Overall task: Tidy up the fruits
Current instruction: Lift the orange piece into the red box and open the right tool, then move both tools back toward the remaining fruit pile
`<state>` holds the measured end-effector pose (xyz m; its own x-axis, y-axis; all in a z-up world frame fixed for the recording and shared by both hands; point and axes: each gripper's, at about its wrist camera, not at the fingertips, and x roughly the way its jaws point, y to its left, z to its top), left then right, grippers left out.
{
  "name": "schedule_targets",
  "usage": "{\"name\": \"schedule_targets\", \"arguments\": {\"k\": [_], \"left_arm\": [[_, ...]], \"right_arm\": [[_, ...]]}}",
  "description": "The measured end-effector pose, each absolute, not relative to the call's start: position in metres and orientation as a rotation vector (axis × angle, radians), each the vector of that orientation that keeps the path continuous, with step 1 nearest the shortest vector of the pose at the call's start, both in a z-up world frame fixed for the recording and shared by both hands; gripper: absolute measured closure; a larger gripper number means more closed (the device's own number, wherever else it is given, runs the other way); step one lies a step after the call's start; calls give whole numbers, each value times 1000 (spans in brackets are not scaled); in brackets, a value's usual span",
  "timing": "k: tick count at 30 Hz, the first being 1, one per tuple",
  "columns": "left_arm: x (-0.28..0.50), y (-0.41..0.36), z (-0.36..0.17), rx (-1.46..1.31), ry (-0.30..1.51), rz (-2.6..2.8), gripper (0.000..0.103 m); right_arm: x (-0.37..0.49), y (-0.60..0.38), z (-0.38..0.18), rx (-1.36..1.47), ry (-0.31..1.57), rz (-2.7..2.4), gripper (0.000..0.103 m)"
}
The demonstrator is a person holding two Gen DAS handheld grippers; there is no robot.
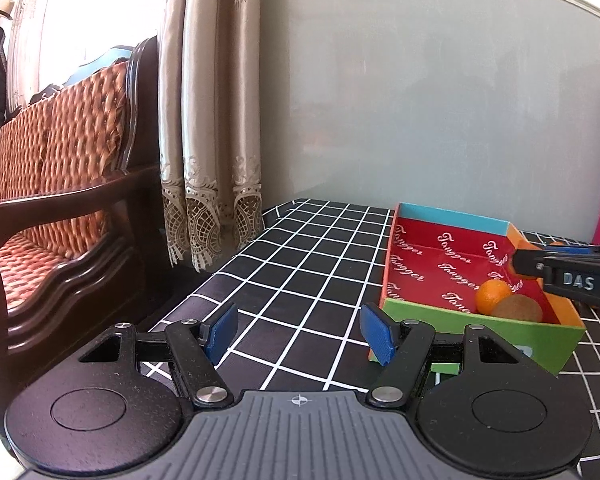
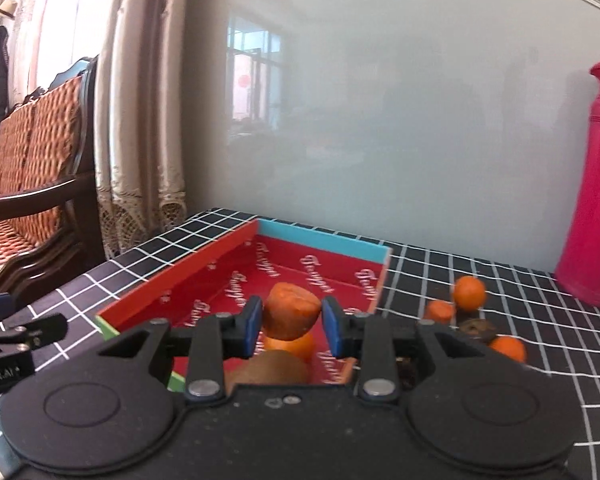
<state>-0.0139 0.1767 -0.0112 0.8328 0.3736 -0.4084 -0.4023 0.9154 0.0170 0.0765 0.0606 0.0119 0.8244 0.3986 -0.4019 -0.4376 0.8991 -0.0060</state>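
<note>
Right claw [image 2: 291, 322] points slightly downward over the box [image 2: 188, 280], pads clamped on an orange chunk [image 2: 291, 316]. Below it lie an orange [image 2: 296, 346] and a kiwi [image 2: 272, 368]. Left claw [image 1: 300, 332] hangs open, empty, beside the box's near wall; bare tablecloth [image 1: 300, 248] ahead.

Box [image 2: 236, 258], bottle [image 2: 592, 200] on table [image 1: 300, 264]

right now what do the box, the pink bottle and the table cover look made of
Box: likely printed cardboard, matte; thin flat walls with sharp folded edges and repeated lettering inside.
Pink bottle: probably plastic or coated metal, smooth with a soft sheen; the picture cannot tell which.
Table cover: looks like vinyl or oilcloth, black with a white grid, lying flat and slightly glossy.
</note>
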Motion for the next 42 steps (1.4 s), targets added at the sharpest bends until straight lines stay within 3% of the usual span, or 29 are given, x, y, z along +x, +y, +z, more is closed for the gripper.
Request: {"name": "schedule_targets", "arguments": {"k": [10,12,16,23,27,36,38,39,40,42], "left_arm": [[-12,176,-12,-66,423,407,36],[-12,175,-12,-65,424,404,36],[-11,172,-11,-63,423,400,36],[-6,160,-8,-64,415,367,36],[-1,141,-4,-61,394,297,36],[21,71,2,-8,378,144,35],[25,56,3,-5,378,116,25],[26,48,3,2,374,106,10],[27,40,4,13,364,96,3],[27,26,6,25,345,66,3]], "right_arm": [[79,89,0,-133,465,524,72],[77,90,-4,-151,464,509,66],[72,80,0,-134,444,491,65],[74,34,13,-91,391,402,59],[77,-9,22,-50,345,294,50],[75,-88,20,-27,348,141,48],[73,-102,20,-21,341,117,47],[72,-109,19,-20,344,105,45],[73,-116,18,-19,353,91,45],[72,-131,15,-12,353,65,44]]}}
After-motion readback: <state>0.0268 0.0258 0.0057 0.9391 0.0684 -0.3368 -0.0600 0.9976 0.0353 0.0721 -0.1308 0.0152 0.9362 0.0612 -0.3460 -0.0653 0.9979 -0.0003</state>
